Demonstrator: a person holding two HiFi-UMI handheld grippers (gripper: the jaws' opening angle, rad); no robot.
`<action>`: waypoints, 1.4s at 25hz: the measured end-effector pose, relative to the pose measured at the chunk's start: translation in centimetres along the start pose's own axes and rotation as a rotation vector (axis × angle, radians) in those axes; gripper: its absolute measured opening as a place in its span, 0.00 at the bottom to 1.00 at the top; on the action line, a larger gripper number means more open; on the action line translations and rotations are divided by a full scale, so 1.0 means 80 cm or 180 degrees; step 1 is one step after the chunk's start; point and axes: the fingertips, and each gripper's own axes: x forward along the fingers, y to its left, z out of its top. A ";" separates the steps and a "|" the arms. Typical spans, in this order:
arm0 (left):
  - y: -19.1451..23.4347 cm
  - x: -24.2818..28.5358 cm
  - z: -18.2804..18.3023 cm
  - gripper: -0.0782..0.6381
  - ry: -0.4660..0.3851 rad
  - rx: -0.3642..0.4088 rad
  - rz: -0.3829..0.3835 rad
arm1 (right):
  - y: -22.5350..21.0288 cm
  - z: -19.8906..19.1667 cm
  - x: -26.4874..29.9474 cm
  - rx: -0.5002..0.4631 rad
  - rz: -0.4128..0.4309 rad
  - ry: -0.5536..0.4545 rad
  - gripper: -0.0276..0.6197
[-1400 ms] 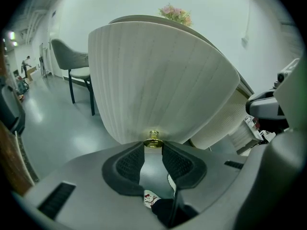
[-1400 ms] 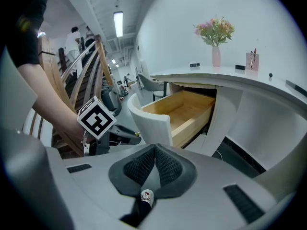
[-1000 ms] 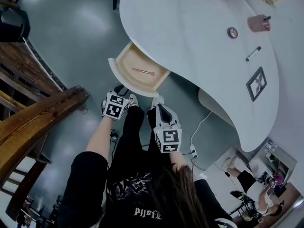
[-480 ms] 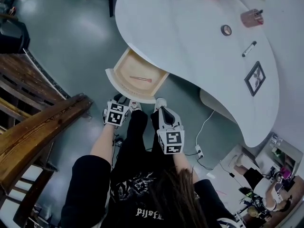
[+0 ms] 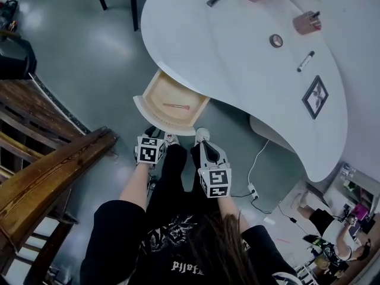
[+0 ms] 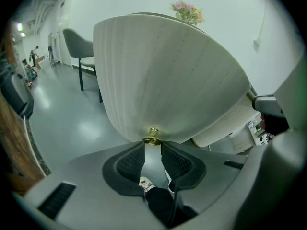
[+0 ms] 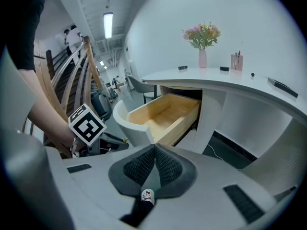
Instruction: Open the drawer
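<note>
drawer (image 5: 159, 118) stands pulled out of worktop (image 5: 237, 58), at 12 o'clock of l tool (image 6: 152, 146). its jaws apart, just been closing, knob (image 6: 152, 139) right at tips, ungripped. r tool (image 7: 154, 150) jaws together, empty.

We are looking at the drawer (image 5: 166, 95) standing well open, pulled out from under the white table (image 5: 237, 58) toward about 7 o'clock in the head view. It is showing a pale wooden box inside, and its curved, faintly ribbed white front (image 6: 163, 80) is carrying a small brass knob (image 6: 152, 139) at 6 o'clock on its lower edge.
</note>
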 end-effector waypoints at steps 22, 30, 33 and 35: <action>-0.078 -0.164 0.065 0.35 -0.0757 0.0145 -0.0364 | -0.007 0.088 -0.079 0.0532 -0.0091 -0.0652 0.08; -0.118 -0.237 0.123 0.35 -0.1307 0.0445 -0.0486 | -0.022 0.133 -0.124 0.0437 -0.0290 -0.1009 0.08; -0.132 -0.260 0.145 0.35 -0.1505 0.0498 -0.0504 | -0.023 0.149 -0.144 0.0371 -0.0315 -0.1121 0.08; -0.137 -0.271 0.165 0.35 -0.1640 0.0531 -0.0496 | -0.024 0.160 -0.152 0.0369 -0.0324 -0.1218 0.08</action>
